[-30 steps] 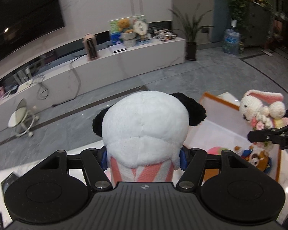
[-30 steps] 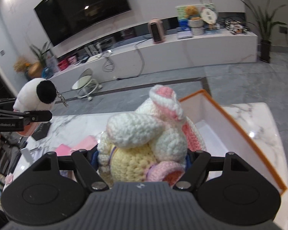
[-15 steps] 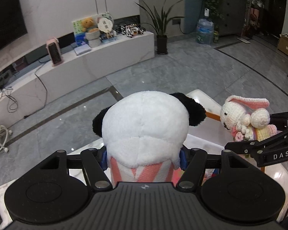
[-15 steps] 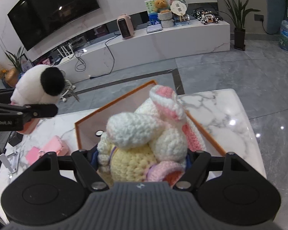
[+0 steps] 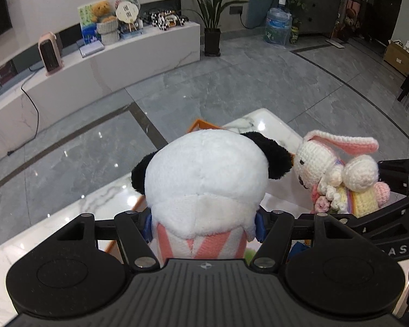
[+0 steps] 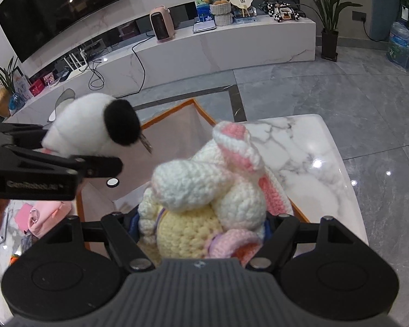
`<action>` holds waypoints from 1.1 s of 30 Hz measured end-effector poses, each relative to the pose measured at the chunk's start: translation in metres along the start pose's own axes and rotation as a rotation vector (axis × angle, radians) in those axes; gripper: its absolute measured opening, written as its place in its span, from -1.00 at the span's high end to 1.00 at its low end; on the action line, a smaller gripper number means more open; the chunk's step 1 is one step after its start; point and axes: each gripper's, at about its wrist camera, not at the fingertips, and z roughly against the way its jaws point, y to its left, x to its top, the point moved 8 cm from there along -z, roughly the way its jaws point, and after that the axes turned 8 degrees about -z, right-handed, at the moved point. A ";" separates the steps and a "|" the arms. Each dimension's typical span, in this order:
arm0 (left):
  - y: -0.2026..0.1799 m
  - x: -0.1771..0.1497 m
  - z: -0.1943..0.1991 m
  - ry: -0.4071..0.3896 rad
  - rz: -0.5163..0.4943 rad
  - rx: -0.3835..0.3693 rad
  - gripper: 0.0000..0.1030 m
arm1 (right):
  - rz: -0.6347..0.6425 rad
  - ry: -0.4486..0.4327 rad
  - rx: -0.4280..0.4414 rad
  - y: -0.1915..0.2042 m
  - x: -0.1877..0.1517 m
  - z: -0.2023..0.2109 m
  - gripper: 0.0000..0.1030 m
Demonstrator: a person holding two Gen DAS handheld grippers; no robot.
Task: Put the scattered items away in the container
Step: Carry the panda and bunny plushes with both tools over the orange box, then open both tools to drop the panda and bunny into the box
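Item: panda plush (image 5: 204, 179), clamped in the left hand-held gripper (image 5: 203, 227), carried above the orange-rimmed box (image 6: 177, 114), presumably for dropping in.
Item: crocheted rabbit (image 6: 204, 188), clamped in the right hand-held gripper (image 6: 199, 234), beside the panda plush, over the same box.
Item: pink pouch (image 6: 45, 215), on the marble surface (image 6: 308, 147) left of the box, unsorted.
Markings: "GenRobot.ai" on the left hand-held gripper; partial "AS" on the right.
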 end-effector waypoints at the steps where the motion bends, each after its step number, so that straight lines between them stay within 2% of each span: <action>1: 0.000 -0.002 -0.005 0.007 0.003 -0.002 -0.45 | 0.003 0.004 -0.004 0.000 0.000 -0.002 -0.52; 9: 0.004 -0.012 -0.029 0.047 0.016 -0.014 -0.45 | 0.018 0.024 -0.023 -0.001 -0.001 -0.010 -0.52; 17: 0.003 -0.016 -0.042 0.087 0.011 0.001 -0.50 | 0.046 0.056 -0.084 -0.003 -0.004 -0.021 -0.63; 26: 0.000 -0.016 -0.042 0.095 0.001 0.002 -0.52 | 0.041 0.047 -0.108 -0.007 -0.004 -0.019 -0.64; 33: 0.000 -0.007 -0.030 0.056 0.010 0.020 -0.53 | 0.028 0.020 -0.098 -0.005 0.001 -0.014 -0.64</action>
